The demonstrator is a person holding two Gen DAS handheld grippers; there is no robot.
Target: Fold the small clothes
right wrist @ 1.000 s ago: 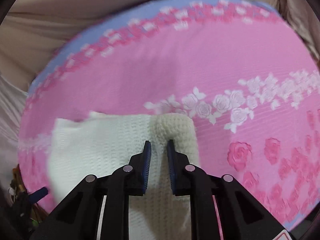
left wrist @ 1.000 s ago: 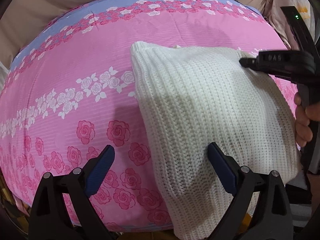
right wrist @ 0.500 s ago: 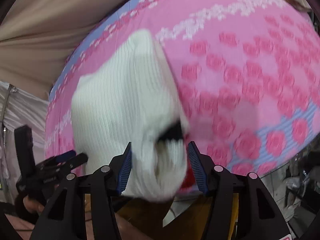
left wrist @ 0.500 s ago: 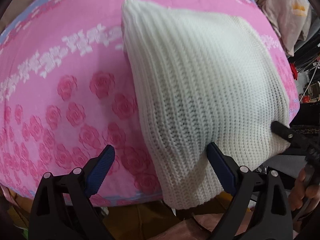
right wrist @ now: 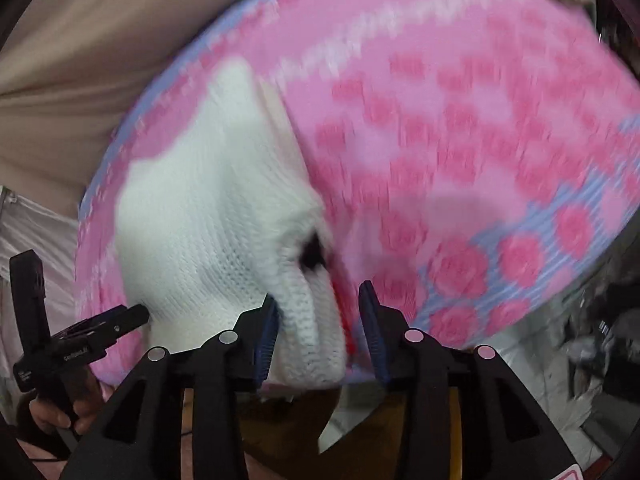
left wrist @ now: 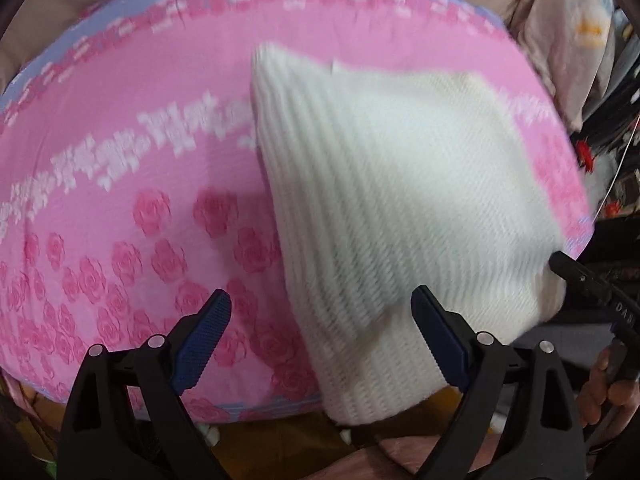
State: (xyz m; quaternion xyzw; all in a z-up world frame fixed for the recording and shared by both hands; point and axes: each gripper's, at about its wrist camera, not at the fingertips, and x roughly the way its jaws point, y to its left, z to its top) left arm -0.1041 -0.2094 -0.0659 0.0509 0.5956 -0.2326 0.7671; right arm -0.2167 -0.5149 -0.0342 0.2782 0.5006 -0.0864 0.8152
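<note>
Cloth (left wrist: 168, 128): pink sheet printed with roses and white flower bands, edged in pale blue; it fills most of both views and carries the knit.
Backdrop (right wrist: 92, 52): beige fabric in the upper left of the right wrist view, beyond the blue edge.
Knit (left wrist: 384, 184): white ribbed garment, folded, lying on the cloth in the centre and right of the left wrist view, its lower corner hanging past the near edge; in the right wrist view it lies at centre left (right wrist: 208, 208), with a dark opening at its right side.
Left gripper (left wrist: 320, 336): bottom of its own view, jaws wide apart; the knit's lower corner lies between them, close to the right pad (left wrist: 438, 340), but no pad presses on it. It also shows at lower left of the right wrist view (right wrist: 132, 316).
Right gripper (right wrist: 318, 328): bottom centre of its view, jaws opening; a ribbed fold of the knit stands between them, against the left pad (right wrist: 266, 336) and clear of the right one.
Hand (left wrist: 608, 388): lower right of the left wrist view, gripping the right gripper's handle.
Blur: both views are smeared, so fine detail is unclear.
</note>
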